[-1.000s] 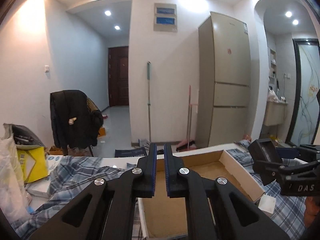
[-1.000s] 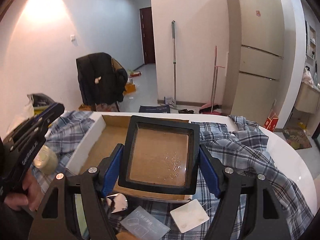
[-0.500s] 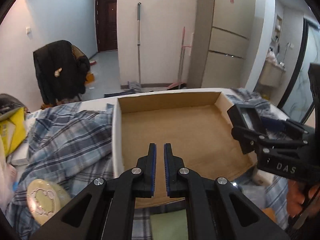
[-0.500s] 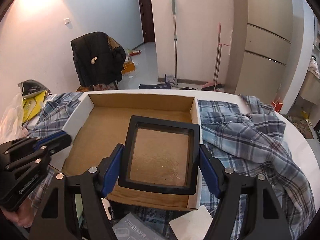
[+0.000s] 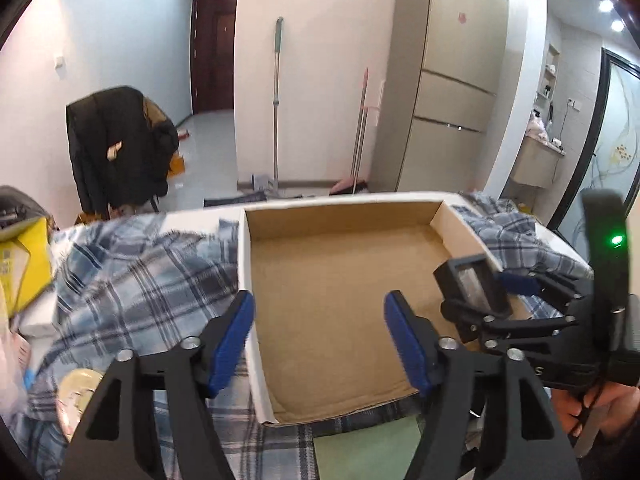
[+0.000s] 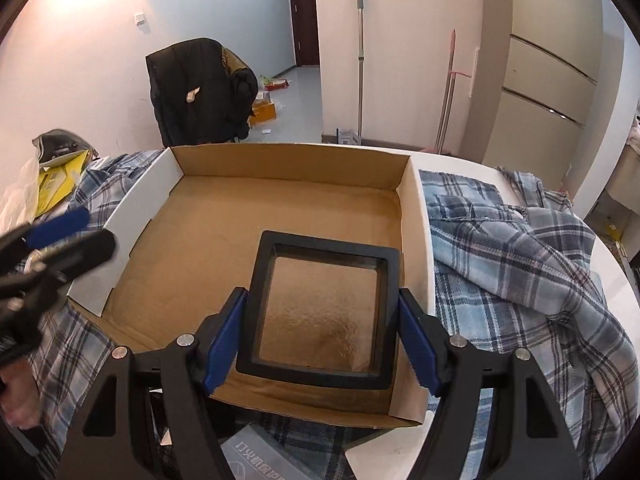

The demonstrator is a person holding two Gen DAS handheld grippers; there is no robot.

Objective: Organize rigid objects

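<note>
Right wrist view shows the right gripper (image 6: 322, 338) clamped on a square black-framed tray (image 6: 322, 312), its blue pads pressing the frame's left and right sides. The tray has a thick matte black rim and a clear or glossy centre through which the brown floor below shows, with a sheen near its lower edge. It hangs tilted over the near right corner of the shallow cardboard box (image 6: 416, 248), which is white outside, brown inside and otherwise holds nothing. Whether the tray touches the box floor is hard to judge; it probably sits just above it.

Left wrist view shows the left gripper (image 5: 320, 344) over the box's near left edge; its jaws have just been opening and now stand wide with nothing between them. The box lies on a plaid cloth (image 6: 520, 264) on the white table (image 6: 448, 160). A grey printed card (image 6: 260, 460) at the table's near edge is cut off, its lettering unreadable.
</note>
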